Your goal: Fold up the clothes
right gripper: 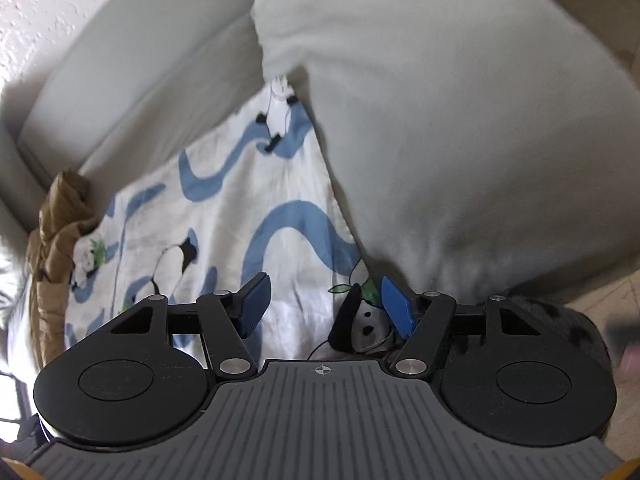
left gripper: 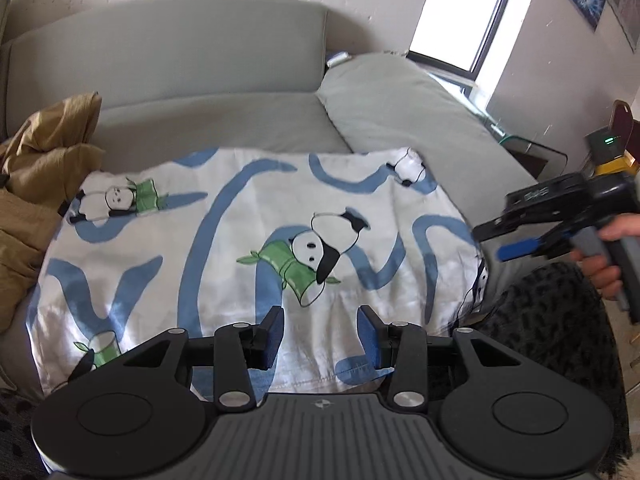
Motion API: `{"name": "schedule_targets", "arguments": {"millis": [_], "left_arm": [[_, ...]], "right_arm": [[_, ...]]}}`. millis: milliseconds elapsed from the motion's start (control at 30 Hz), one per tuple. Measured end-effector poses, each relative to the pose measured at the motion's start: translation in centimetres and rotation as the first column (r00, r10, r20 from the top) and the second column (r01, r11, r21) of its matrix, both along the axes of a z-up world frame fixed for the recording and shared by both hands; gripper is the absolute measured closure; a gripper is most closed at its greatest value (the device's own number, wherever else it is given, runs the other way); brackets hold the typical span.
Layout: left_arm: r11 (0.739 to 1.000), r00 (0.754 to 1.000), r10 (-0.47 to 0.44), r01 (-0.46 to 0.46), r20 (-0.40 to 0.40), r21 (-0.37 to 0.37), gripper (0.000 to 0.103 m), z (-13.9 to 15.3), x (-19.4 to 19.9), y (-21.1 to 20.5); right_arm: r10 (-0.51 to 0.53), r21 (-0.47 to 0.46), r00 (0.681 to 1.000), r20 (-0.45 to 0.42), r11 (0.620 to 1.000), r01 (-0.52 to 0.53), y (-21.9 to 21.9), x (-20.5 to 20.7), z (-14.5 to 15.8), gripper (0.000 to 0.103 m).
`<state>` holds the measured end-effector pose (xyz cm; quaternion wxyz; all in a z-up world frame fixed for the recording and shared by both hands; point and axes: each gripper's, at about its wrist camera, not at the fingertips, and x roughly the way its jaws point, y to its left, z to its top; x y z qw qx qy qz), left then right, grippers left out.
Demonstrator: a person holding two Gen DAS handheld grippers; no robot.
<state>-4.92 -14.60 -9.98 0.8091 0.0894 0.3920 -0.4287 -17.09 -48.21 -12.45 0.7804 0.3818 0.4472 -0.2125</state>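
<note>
A white garment with blue swirls and panda prints (left gripper: 248, 248) lies spread flat on the grey sofa seat; it also shows in the right wrist view (right gripper: 224, 216). My left gripper (left gripper: 322, 338) is open and empty, just above the garment's near hem. My right gripper (right gripper: 324, 304) is open and empty over the garment's right edge, near a panda print. The right gripper also shows in the left wrist view (left gripper: 516, 240), held by a hand at the garment's right side.
A grey cushion (left gripper: 400, 108) lies right of the garment, also in the right wrist view (right gripper: 460, 120). A crumpled tan garment (left gripper: 36, 184) sits at the left. The sofa backrest (left gripper: 168, 52) is behind. A dark spotted blanket (left gripper: 552, 320) lies at the near right.
</note>
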Motion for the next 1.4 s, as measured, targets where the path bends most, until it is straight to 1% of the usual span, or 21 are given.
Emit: {"name": "schedule_targets", "arguments": {"millis": [67, 200, 300, 367, 400, 467, 533, 567, 600, 633, 700, 800, 833, 900, 1000, 1133, 1233, 1267, 1300, 1367, 1400], "left_arm": [[1.000, 1.000, 0.002, -0.002, -0.004, -0.003, 0.063, 0.1, 0.1, 0.1], [1.000, 1.000, 0.018, -0.018, -0.023, 0.012, 0.063, -0.5, 0.3, 0.2], [0.999, 0.999, 0.029, -0.028, -0.040, 0.024, 0.063, -0.9, 0.6, 0.1], [0.999, 0.998, 0.033, -0.031, -0.049, 0.028, 0.063, -1.1, 0.8, 0.1], [0.999, 0.998, 0.034, -0.032, -0.053, 0.028, 0.063, -1.1, 0.8, 0.0], [0.999, 0.998, 0.035, -0.033, -0.060, 0.028, 0.063, -1.2, 0.9, -0.1], [0.999, 0.998, 0.038, -0.036, -0.059, 0.033, 0.063, -1.2, 1.0, -0.3], [0.999, 0.998, 0.038, -0.035, -0.056, 0.040, 0.063, -1.3, 1.0, -0.4], [0.998, 0.998, 0.038, -0.035, -0.054, 0.048, 0.063, -1.3, 0.9, -0.6], [0.998, 0.998, 0.040, -0.037, -0.048, 0.060, 0.063, -1.4, 0.8, -0.7], [0.995, 0.999, 0.042, -0.039, -0.028, 0.088, 0.063, -1.4, 0.6, -1.1], [0.992, 0.999, 0.046, -0.044, -0.014, 0.119, 0.062, -1.5, 0.3, -1.3], [0.990, 0.999, 0.051, -0.049, -0.011, 0.131, 0.062, -1.6, 0.2, -1.4], [0.986, 0.998, 0.060, -0.059, -0.004, 0.157, 0.062, -1.7, 0.1, -1.3], [0.981, 0.997, 0.081, -0.077, -0.015, 0.175, 0.062, -2.0, 0.4, -1.1], [0.980, 0.994, 0.102, -0.095, -0.029, 0.177, 0.062, -2.2, 0.6, -1.1], [0.980, 0.994, 0.105, -0.098, -0.030, 0.173, 0.062, -2.1, 0.5, -1.0], [0.980, 0.994, 0.105, -0.099, -0.032, 0.172, 0.062, -2.1, 0.4, -1.0], [0.980, 0.994, 0.106, -0.099, -0.033, 0.170, 0.062, -2.1, 0.4, -0.9], [0.980, 0.993, 0.110, -0.103, -0.034, 0.169, 0.062, -2.1, 0.3, -0.8], [0.980, 0.993, 0.113, -0.106, -0.034, 0.168, 0.062, -2.1, 0.4, -0.7]], "right_arm": [[0.021, 0.010, 1.000, -0.006, 1.000, -0.021, -0.6, 0.7, -1.0, 0.039], [0.025, 0.025, 0.999, -0.028, 0.999, -0.024, -2.0, 1.7, -3.5, 0.040], [0.030, 0.098, 0.999, 0.026, 0.995, -0.032, -3.0, 1.6, -4.7, 0.038], [0.047, 0.162, 0.996, 0.071, 0.985, -0.058, -3.4, 1.5, -5.2, 0.042], [0.059, 0.187, 0.994, 0.088, 0.980, -0.074, -3.6, 1.5, -5.3, 0.048], [0.087, 0.216, 0.992, 0.087, 0.971, -0.104, -3.5, 1.6, -5.6, 0.048], [0.086, 0.225, 0.994, 0.070, 0.969, -0.100, -3.6, 1.7, -5.8, 0.049], [0.082, 0.228, 0.994, 0.066, 0.969, -0.095, -3.6, 1.8, -5.8, 0.048], [0.080, 0.232, 0.995, 0.066, 0.968, -0.093, -3.6, 2.0, -5.8, 0.043], [0.090, 0.220, 0.994, 0.059, 0.970, -0.101, -3.3, 2.3, -5.8, 0.039], [0.145, 0.162, 0.989, 0.024, 0.976, -0.147, -2.2, 3.3, -5.7, 0.036], [0.236, 0.023, 0.970, -0.058, 0.972, -0.235, 0.4, 4.7, -5.1, 0.039], [0.237, -0.002, 0.969, -0.073, 0.971, -0.238, 0.9, 4.9, -4.9, 0.040], [0.206, -0.005, 0.976, -0.073, 0.978, -0.207, 1.2, 4.6, -4.5, 0.044], [0.170, 0.016, 0.984, -0.044, 0.985, -0.170, 1.0, 3.6, -4.3, 0.045], [0.192, 0.010, 0.980, -0.047, 0.981, -0.192, 1.2, 3.7, -4.8, 0.045], [0.211, -0.008, 0.976, -0.058, 0.977, -0.212, 1.5, 4.0, -5.0, 0.043], [0.225, -0.027, 0.972, -0.067, 0.973, -0.227, 1.5, 4.2, -4.8, 0.045], [0.235, -0.043, 0.969, -0.071, 0.970, -0.238, 1.6, 4.2, -4.6, 0.051], [0.243, -0.062, 0.969, -0.048, 0.967, -0.246, 1.7, 3.9, -4.3, 0.067], [0.241, -0.074, 0.970, -0.038, 0.967, -0.243, 1.8, 3.8, -4.1, 0.077]]}}
